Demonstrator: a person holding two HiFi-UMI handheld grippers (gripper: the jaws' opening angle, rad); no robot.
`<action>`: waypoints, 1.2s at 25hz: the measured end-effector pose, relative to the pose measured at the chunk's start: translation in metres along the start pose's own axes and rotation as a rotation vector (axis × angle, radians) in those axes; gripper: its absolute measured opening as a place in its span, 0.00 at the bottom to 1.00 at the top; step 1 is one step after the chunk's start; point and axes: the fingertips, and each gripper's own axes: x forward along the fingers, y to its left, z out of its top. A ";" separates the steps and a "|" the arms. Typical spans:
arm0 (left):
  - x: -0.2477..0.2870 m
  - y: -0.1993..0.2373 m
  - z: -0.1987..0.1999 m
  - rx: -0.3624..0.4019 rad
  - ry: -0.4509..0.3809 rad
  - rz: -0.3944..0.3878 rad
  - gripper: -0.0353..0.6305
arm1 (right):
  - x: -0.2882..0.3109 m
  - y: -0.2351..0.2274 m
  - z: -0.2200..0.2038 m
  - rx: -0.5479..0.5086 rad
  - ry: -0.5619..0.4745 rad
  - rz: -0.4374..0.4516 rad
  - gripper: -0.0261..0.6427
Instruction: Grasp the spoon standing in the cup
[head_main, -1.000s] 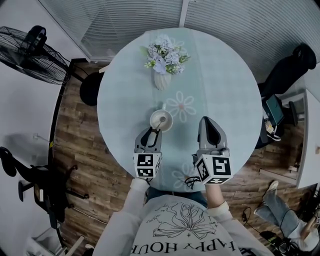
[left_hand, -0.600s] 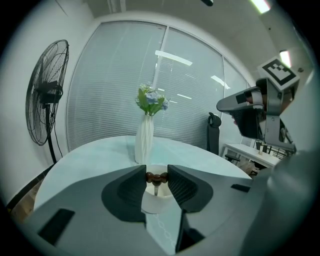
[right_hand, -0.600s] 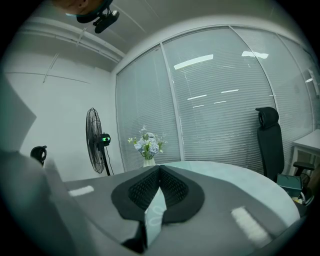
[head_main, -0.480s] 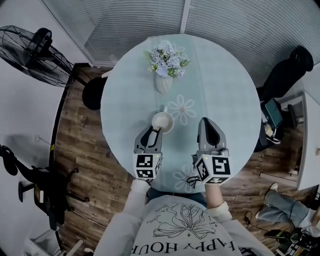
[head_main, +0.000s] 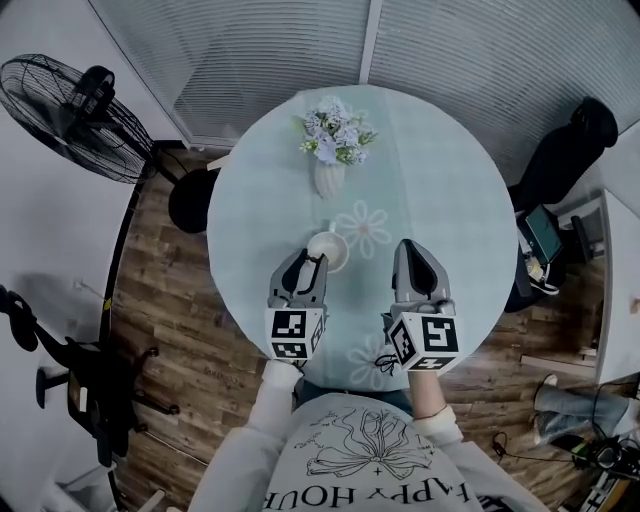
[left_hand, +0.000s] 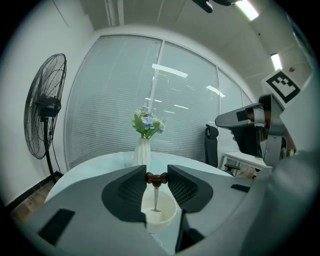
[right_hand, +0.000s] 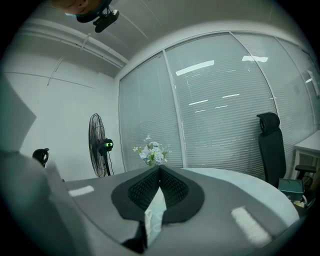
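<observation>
On the far left of the room, a big black metal fan (head_main: 65, 105) stood on the wood floor. Next to it was the round table with a pale green flower cloth (head_main: 450, 190).

On the near left part of the table was the left gripper (left_hand: 156, 175). Its two grey tongs pinched the brown bow-shaped top of a small spoon with a thin silver stem (left_hand: 156, 196). The spoon hung straight down between the tongs. Its low end was inside the round white cup (left_hand: 162, 225), which sat on the table right under the tongs. I could not tell if the spoon touched the bottom of the cup.

The spoon looked very light, thin and stiff. The silver stem looked smooth, so it would likely slip in a grip. The bumpy brown top looked like the best place to hold it, and that was where the tongs were. The cup looked hard and could break or tip over if the spoon bumped its side.

Far behind the cup stood a ribbed white vase with pale blue flowers (head_main: 329, 178).

On the near right was the right gripper (right_hand: 159, 172). Its tongs were pressed together with nothing in them, well away from the cup.

On the far right, past the table, stood a black office chair (head_main: 570, 150).
</observation>
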 end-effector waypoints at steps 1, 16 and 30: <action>-0.001 -0.001 0.004 0.000 -0.009 -0.005 0.25 | -0.001 0.000 0.001 -0.001 -0.005 0.001 0.05; -0.019 -0.013 0.078 0.027 -0.127 -0.027 0.25 | -0.007 0.019 0.024 -0.014 -0.063 0.025 0.05; -0.037 -0.022 0.124 0.061 -0.188 -0.022 0.25 | -0.018 0.029 0.043 -0.031 -0.108 0.046 0.05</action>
